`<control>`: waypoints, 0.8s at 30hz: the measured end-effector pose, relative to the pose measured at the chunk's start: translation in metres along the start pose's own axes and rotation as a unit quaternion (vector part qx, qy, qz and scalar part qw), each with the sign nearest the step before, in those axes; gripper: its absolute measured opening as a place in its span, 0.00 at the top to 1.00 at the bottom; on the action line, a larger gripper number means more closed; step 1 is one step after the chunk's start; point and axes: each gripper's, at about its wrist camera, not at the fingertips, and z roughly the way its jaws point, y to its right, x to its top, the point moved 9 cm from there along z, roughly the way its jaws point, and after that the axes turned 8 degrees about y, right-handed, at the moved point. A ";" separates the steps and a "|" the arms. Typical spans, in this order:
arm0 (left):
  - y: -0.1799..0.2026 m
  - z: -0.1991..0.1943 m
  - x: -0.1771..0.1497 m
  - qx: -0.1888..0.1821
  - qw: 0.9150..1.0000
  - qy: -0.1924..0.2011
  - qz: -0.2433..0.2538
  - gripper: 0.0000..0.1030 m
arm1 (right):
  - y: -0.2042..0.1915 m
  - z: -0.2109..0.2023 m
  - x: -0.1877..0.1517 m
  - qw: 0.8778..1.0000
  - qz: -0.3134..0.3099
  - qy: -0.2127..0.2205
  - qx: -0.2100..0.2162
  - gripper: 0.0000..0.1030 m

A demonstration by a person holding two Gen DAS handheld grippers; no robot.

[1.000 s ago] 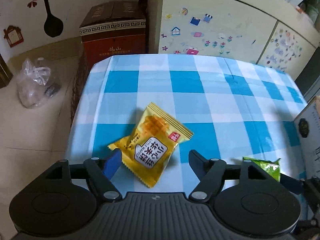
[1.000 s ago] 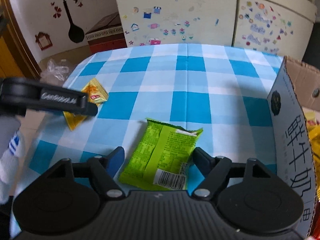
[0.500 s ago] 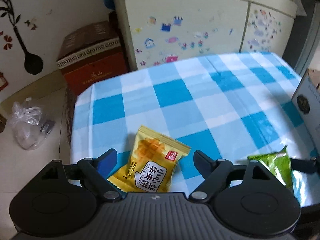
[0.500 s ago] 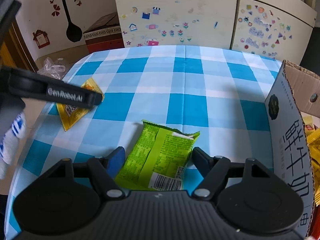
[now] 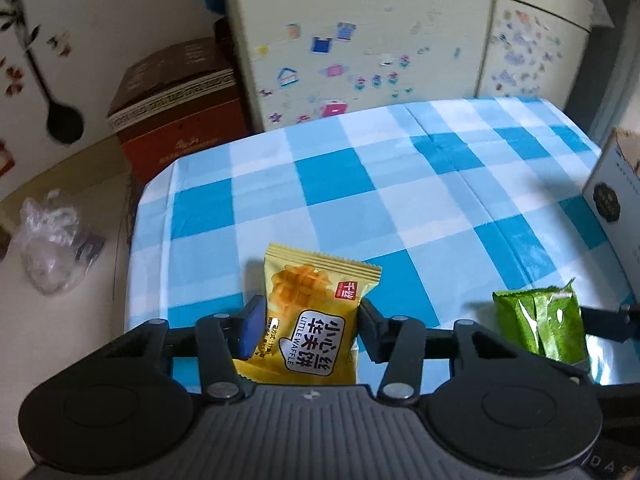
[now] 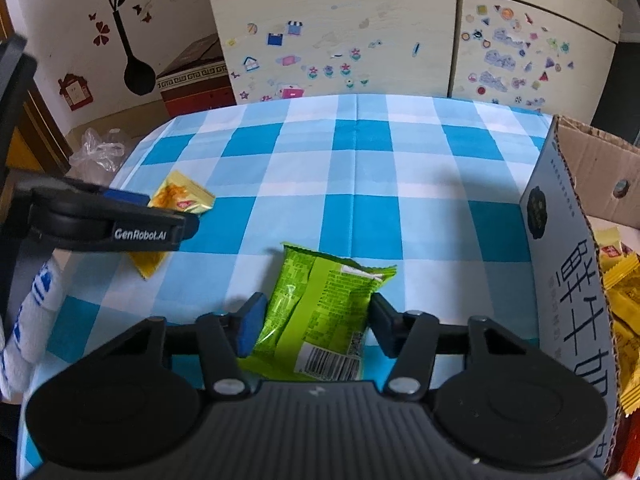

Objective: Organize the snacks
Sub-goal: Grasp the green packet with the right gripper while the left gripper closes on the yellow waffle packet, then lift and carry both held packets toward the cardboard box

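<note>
A yellow waffle packet (image 5: 316, 292) lies near the left edge of the blue-checked table (image 5: 400, 184). My left gripper (image 5: 310, 320) is shut on it, both pads pressed against its sides. In the right wrist view the same gripper (image 6: 168, 212) shows from the side over the yellow packet (image 6: 180, 196). A green snack packet (image 6: 320, 292) lies label down near the front edge. My right gripper (image 6: 316, 316) is closing on it, and its pads touch both long sides. The green packet (image 5: 540, 320) also appears at the right of the left wrist view.
An open carton (image 6: 560, 240) stands at the table's right edge with several yellow packets (image 6: 624, 292) inside. A sticker-covered cabinet (image 6: 340, 40) stands behind the table. A brown box (image 5: 180, 112) and a plastic bag (image 5: 52, 240) sit on the floor to the left.
Both pairs of jaws have narrowed, the left onto the yellow packet and the right onto the green one. The left gripper rolled a little; neither hand shifted much.
</note>
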 end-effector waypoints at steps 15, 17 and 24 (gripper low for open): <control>0.001 -0.063 -0.011 0.018 0.997 0.032 -0.063 0.47 | 0.001 -0.039 0.019 0.999 0.008 0.039 0.018 0.47; 0.001 -0.071 -0.016 0.021 0.996 0.034 -0.079 0.47 | 0.001 -0.045 0.021 0.999 0.006 0.044 0.021 0.47; -0.002 -0.099 -0.030 0.053 0.992 0.053 -0.104 0.47 | -0.002 -0.067 0.028 0.997 -0.001 0.065 0.029 0.47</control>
